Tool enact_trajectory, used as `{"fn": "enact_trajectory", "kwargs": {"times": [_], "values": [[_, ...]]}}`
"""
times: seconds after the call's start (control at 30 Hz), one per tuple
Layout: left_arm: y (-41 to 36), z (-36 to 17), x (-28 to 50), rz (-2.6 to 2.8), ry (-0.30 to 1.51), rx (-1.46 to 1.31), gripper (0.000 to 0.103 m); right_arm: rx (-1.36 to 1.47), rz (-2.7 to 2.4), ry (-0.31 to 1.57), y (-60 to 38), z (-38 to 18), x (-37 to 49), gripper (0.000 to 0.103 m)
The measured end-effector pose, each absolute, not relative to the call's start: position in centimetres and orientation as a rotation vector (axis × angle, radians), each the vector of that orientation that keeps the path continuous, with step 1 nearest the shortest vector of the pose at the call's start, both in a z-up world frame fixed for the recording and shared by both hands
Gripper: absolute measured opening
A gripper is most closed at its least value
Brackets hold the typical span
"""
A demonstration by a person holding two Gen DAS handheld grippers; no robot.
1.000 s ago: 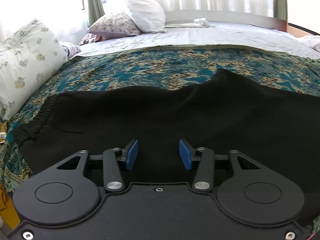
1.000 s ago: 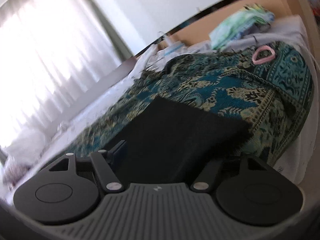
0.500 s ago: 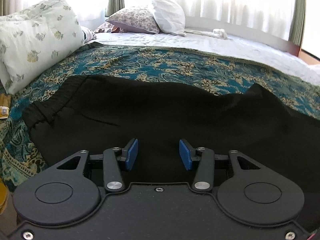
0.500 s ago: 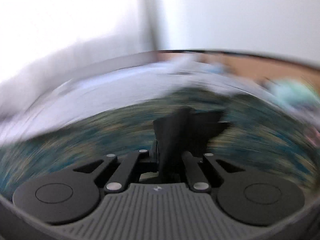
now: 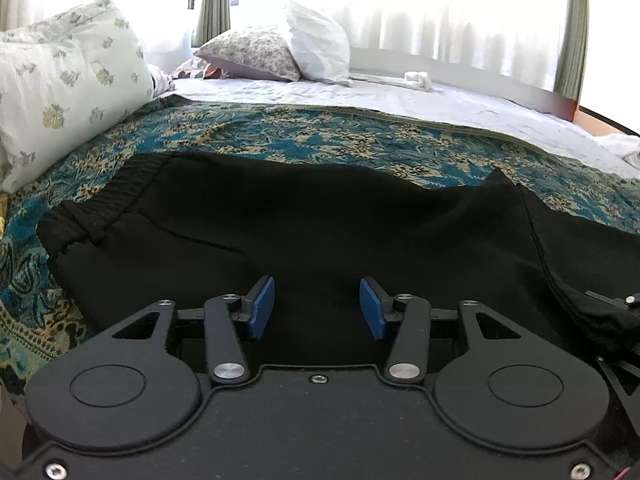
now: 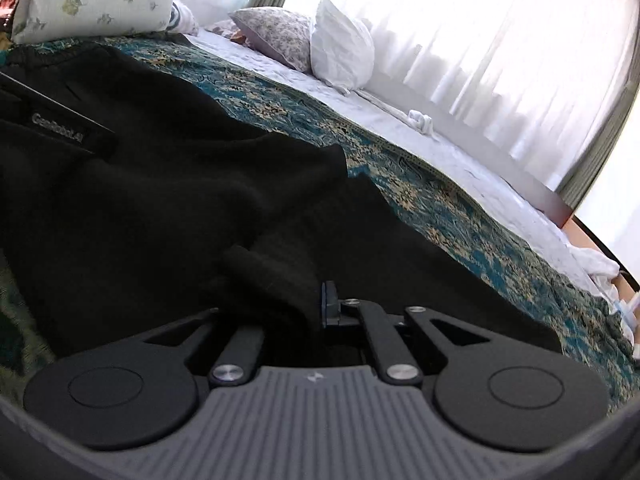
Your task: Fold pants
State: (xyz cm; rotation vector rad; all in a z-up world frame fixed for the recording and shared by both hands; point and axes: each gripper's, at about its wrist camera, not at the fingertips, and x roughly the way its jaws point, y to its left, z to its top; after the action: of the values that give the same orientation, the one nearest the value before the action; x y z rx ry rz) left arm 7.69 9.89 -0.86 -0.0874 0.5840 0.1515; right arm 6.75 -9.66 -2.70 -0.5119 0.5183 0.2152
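Note:
Black pants lie spread on a teal patterned bedspread, waistband at the left. My left gripper hovers open and empty over the near edge of the pants. My right gripper is shut on a fold of the black pants, the hem end of the legs, held low over the rest of the pants. Its left finger is hidden under the cloth. The right gripper's body shows at the right edge of the left wrist view. The left gripper's body shows at the left of the right wrist view.
Floral pillows lie at the left and a white pillow at the head of the bed. A white sheet covers the far half. Curtained windows stand behind. The bedspread continues to the right.
My right gripper closed on the leg end of the pants and carried it left over the body of the pants. The left gripper drifted slightly and stayed open.

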Motion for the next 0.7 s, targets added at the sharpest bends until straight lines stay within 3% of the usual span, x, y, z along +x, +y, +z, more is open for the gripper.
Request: {"fn": "enact_trajectory", "kwargs": {"times": [0.17,0.23,0.27,0.3,0.43,0.7], "values": [[10.1,-0.3,7.5,0.145,0.598,-0.131,0.047,-0.560,0.203,0.501,-9.2,-2.9,6.2,0.009],[10.2,0.0,7.4,0.145,0.601,-0.150,0.047,-0.550,0.200,0.484,-9.2,-3.0,5.4,0.015],[10.2,0.3,7.2,0.140,0.598,-0.162,0.047,-0.526,0.200,0.474,-9.3,-2.9,5.0,0.021],[10.1,0.7,7.0,0.132,0.592,-0.172,0.047,-0.499,0.201,0.466,-9.4,-2.8,5.0,0.037],[8.6,2.4,6.0,0.073,0.543,-0.164,0.048,-0.369,0.294,0.450,-11.1,-1.9,3.5,0.069],[2.8,4.2,5.6,-0.091,0.539,-0.143,0.050,-0.148,0.419,0.497,-15.4,-0.5,0.5,0.073]]}}
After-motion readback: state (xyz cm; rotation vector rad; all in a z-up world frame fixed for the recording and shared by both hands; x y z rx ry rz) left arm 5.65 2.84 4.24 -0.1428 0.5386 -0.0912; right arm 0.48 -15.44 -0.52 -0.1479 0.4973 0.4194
